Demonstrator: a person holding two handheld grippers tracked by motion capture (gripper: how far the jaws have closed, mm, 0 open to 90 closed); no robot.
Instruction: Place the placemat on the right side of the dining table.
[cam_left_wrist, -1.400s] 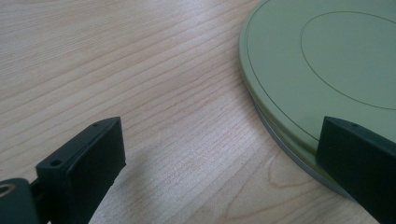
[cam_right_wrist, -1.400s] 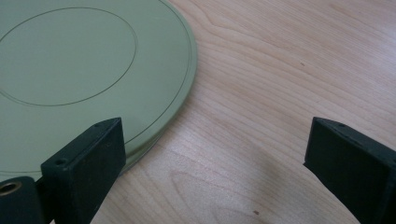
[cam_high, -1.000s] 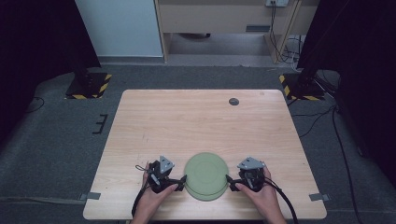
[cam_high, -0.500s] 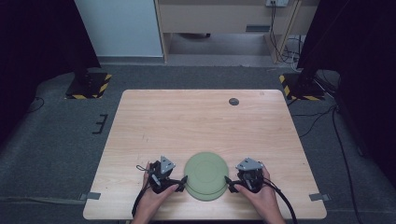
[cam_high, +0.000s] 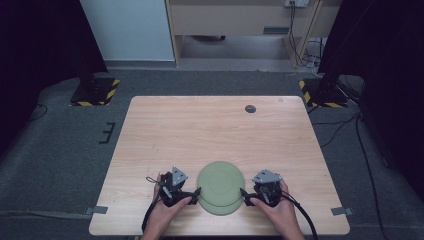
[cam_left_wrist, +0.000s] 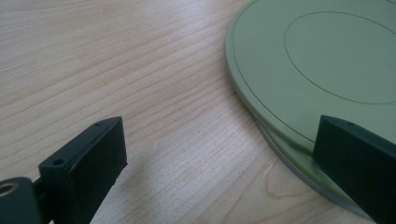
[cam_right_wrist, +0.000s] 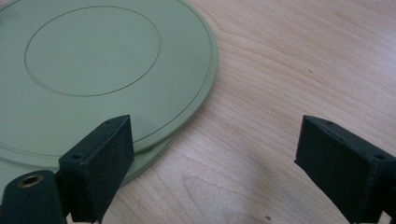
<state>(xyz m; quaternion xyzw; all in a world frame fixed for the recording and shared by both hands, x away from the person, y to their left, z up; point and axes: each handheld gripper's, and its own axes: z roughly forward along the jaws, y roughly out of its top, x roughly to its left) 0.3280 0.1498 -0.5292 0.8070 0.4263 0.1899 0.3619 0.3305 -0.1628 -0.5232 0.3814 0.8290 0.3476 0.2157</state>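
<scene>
Two pale green plates (cam_high: 220, 183) lie stacked near the table's front edge, the upper one shifted a little off the lower plate (cam_high: 220, 210). My left gripper (cam_high: 191, 195) rests on the wood at the stack's left rim, open. In the left gripper view the upper plate (cam_left_wrist: 322, 60) overlaps the lower plate (cam_left_wrist: 299, 163), and one jaw hangs over the rims. My right gripper (cam_high: 246, 196) sits at the stack's right rim, open. In the right gripper view the upper plate (cam_right_wrist: 93, 70) covers most of the lower plate (cam_right_wrist: 154, 156), with one jaw over the rim and the other over bare wood.
The light wooden table (cam_high: 210, 130) stretches away behind the plates. A small dark round disc (cam_high: 250, 108) lies near its far edge. Grey carpet surrounds the table, with black stands with striped bases (cam_high: 95, 92) at the far corners.
</scene>
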